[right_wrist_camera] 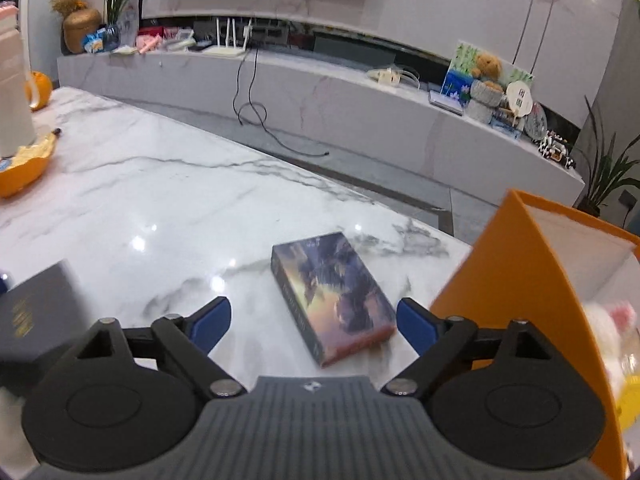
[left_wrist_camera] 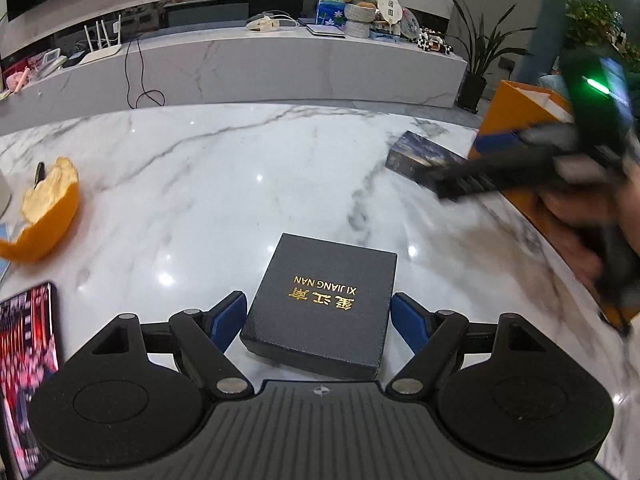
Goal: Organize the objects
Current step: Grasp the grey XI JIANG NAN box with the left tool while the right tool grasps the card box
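A dark square box with gold lettering [left_wrist_camera: 320, 304] lies on the marble table [left_wrist_camera: 240, 184]. My left gripper [left_wrist_camera: 318, 312] is open, its blue fingers on either side of the box, apart from its sides. The box's corner also shows in the right wrist view [right_wrist_camera: 32, 312]. A colourful picture box [right_wrist_camera: 336, 296] lies flat on the table. My right gripper [right_wrist_camera: 314, 320] is open around its near end. It shows blurred in the left wrist view [left_wrist_camera: 460, 184], over the picture box [left_wrist_camera: 420, 154]. An open orange bag [right_wrist_camera: 532, 280] stands to the right.
An orange peel [left_wrist_camera: 44, 212] lies at the table's left, beside a white container [right_wrist_camera: 12, 92]. A phone with a lit screen [left_wrist_camera: 24, 364] lies at the near left. The table's far edge faces a long marble TV console [left_wrist_camera: 280, 60] with clutter.
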{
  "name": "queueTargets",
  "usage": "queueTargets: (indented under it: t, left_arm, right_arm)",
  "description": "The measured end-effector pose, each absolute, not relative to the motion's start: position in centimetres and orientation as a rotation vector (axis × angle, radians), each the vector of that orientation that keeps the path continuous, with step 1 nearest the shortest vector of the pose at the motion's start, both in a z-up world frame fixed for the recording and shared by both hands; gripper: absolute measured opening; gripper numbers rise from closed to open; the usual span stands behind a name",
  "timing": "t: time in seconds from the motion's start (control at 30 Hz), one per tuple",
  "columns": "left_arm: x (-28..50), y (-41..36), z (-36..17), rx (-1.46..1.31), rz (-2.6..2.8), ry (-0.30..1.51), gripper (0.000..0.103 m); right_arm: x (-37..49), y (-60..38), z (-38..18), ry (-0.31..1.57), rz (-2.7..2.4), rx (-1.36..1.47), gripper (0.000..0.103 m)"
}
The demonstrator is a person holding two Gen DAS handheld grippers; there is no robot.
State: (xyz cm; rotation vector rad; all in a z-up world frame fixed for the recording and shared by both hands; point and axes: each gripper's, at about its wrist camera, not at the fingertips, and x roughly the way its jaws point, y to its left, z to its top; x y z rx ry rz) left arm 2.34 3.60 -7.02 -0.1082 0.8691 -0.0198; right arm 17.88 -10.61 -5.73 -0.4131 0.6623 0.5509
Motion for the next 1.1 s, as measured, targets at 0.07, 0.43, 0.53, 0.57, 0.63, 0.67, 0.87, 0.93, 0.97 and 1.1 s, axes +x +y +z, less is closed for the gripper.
queueTargets:
  t: [0.07, 0.43, 0.53, 0.57, 0.63, 0.67, 0.87, 0.93, 0.97, 1.1]
  left_arm:
    - [2.0, 3.2, -7.0, -0.102, -0.021, 0.867, 0.092]
    - [2.5, 3.0, -7.7, -0.096, -0.038, 0.884, 0.092]
    - [2.5, 3.0, -7.8, -0.112, -0.031, 0.877, 0.092]
    - [2.4, 3.0, -7.8, -0.11, -0.033, 0.875, 0.092]
    - [2.2, 3.0, -7.9, -0.107, -0.035, 0.864, 0.092]
    - [2.0, 2.9, -8.0, -0.105, -0.036, 0.856, 0.092]
    - [-0.6, 1.4, -8.2, -0.085, -0.069, 0.825, 0.092]
    - [-2.1, 0.4, -8.3, -0.078, -0.083, 0.813, 0.092]
    - [-2.6, -0.1, -8.3, -0.08, -0.091, 0.814, 0.092]
    - [-4.6, -2.4, -9.2, -0.067, -0.13, 0.864, 0.089]
  right_arm:
    - [19.1, -9.6, -6.1, 0.668, 0.542, -0.453, 0.091]
    - [22.4, -8.1, -7.5, 0.819, 0.507, -0.39, 0.078]
    - [21.3, -8.3, -7.4, 0.822, 0.519, -0.412, 0.07]
    - [20.8, -8.5, -7.2, 0.822, 0.525, -0.419, 0.067]
    - [19.4, -9.0, -7.2, 0.82, 0.544, -0.436, 0.064]
    - [18.6, -9.4, -7.1, 0.817, 0.556, -0.442, 0.064]
    - [12.4, -12.8, -6.9, 0.804, 0.63, -0.484, 0.063]
    - [10.3, -14.1, -6.8, 0.815, 0.658, -0.506, 0.063]
    - [9.3, -14.7, -6.8, 0.819, 0.671, -0.516, 0.063]
    - [5.3, -17.7, -6.7, 0.856, 0.695, -0.522, 0.063]
